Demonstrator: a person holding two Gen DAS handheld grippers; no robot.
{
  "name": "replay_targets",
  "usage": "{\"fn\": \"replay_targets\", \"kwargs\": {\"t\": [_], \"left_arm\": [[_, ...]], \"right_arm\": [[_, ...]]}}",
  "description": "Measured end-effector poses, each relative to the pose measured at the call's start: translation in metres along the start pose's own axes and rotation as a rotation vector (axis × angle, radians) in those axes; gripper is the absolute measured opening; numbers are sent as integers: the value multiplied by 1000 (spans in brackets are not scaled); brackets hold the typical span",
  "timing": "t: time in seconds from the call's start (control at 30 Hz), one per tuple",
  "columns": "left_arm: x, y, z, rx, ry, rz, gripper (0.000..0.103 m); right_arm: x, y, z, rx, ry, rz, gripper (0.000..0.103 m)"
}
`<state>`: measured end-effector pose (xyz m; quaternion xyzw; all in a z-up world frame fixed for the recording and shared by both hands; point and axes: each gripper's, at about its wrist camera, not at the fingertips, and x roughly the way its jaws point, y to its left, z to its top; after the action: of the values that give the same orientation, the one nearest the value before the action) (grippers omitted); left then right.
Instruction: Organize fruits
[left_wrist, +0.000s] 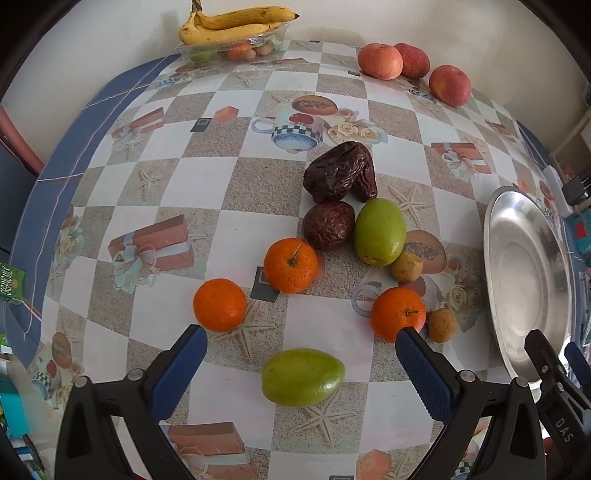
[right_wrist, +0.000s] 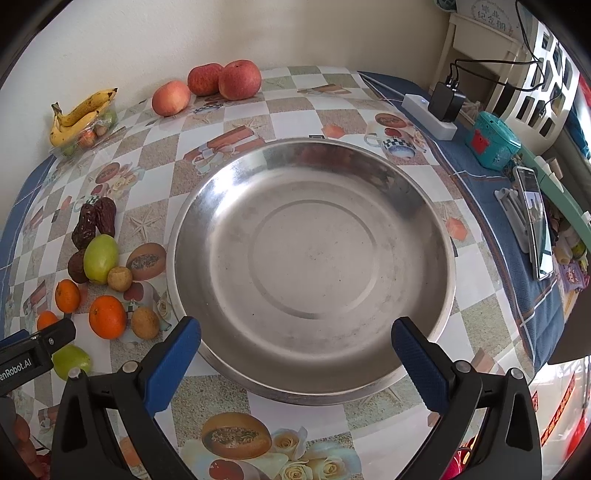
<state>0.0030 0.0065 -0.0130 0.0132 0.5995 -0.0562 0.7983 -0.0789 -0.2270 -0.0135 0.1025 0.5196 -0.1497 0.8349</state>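
a table under a checkered oilcloth (left_wrist: 207, 192) stands against a pale wall. the left tongs (left_wrist: 301, 336) are spread wide, holding nothing, a green jujube (left_wrist: 303, 376) between the tips. ahead: three tangerines (left_wrist: 290, 264), three dates (left_wrist: 338, 171), another green jujube, two longans (left_wrist: 441, 325). the right tongs (right_wrist: 295, 328) gape empty over the steel dish (right_wrist: 314, 384). three apples (right_wrist: 239, 79) lie far ahead.

Three oranges (left_wrist: 290, 264), three apples (left_wrist: 379, 61), two green fruits (left_wrist: 379, 231), one metal plate (right_wrist: 314, 347).

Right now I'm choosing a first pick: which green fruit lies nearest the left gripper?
The lone green fruit lying between the left gripper's open fingers; the other sits farther among the dates.
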Motion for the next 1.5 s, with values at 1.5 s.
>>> {"fn": "replay_targets", "kwargs": {"t": [1.5], "left_arm": [[4, 29, -16, -114, 44, -100, 89]], "right_arm": [[-21, 44, 11, -86, -141, 208, 82]]}}
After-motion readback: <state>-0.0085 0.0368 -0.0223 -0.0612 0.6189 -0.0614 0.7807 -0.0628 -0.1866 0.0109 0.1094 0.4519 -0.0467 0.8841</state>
